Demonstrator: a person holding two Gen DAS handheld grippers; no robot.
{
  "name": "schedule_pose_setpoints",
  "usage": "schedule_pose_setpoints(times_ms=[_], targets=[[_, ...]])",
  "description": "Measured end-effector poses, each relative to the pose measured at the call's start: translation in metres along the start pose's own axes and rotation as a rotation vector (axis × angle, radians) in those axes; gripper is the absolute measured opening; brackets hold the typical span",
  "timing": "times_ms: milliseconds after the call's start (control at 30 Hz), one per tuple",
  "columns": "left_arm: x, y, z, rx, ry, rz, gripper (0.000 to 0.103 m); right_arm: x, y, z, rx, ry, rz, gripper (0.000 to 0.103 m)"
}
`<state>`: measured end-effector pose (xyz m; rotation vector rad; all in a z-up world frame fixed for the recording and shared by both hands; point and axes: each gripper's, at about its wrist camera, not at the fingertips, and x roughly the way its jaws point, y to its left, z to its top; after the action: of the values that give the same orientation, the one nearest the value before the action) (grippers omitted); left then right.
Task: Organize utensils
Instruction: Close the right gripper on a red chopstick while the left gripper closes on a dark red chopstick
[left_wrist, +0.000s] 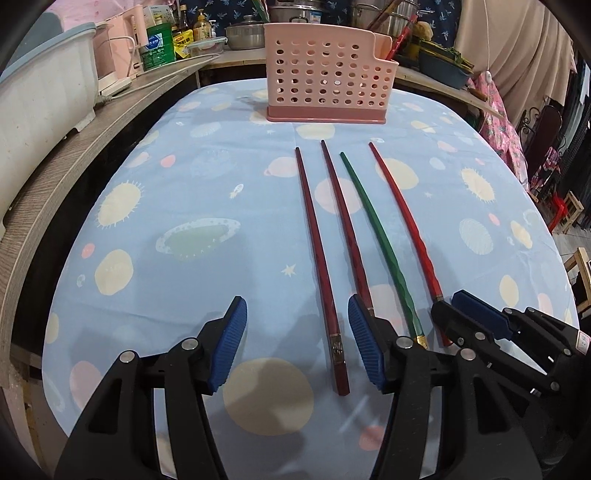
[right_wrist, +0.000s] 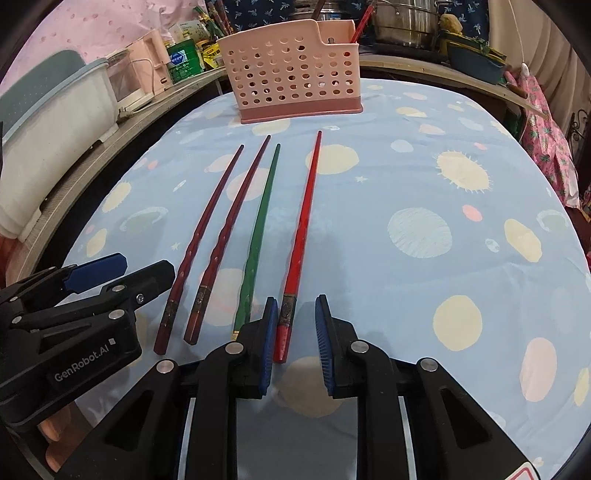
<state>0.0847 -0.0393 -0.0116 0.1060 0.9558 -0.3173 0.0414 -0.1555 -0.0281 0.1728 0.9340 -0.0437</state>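
Right now my left gripper (left_wrist: 297, 339) is spread wide, low over the blue patterned tablecloth (left_wrist: 177, 192), with the thick end of the leftmost dark red chopstick (left_wrist: 320, 266) lying between its fingers, untouched. My right gripper (right_wrist: 295, 332) stands narrowly parted around the butt of the bright red chopstick (right_wrist: 300, 236); from this angle I can't tell whether the left pad brushes it. Between those two lie a second dark red chopstick (left_wrist: 345, 225) and a green chopstick (left_wrist: 376, 236). All four lie side by side, long axes running away from me, thin tips toward the pink perforated utensil basket (left_wrist: 321, 74) at the far end.
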Motion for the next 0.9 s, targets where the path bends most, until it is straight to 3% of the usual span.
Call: schedule_pose_setpoints(times_ms=[133,600,900], targets=[[-0.001,0.000,-0.006,0.007,0.007,-0.006,0.055,-0.002,-0.002,-0.005,-0.012,-0.009,-0.027,0.008],[0.003,-0.009,-0.027,0.061,0.034,0.009,0.053,-0.007,-0.008,-0.011,0.012,-0.012,-0.024,0.007],[0.002,-0.015,-0.028,0.080,0.029,0.000,0.034,-0.008,-0.009,-0.012,0.016,-0.014,-0.018,0.007]])
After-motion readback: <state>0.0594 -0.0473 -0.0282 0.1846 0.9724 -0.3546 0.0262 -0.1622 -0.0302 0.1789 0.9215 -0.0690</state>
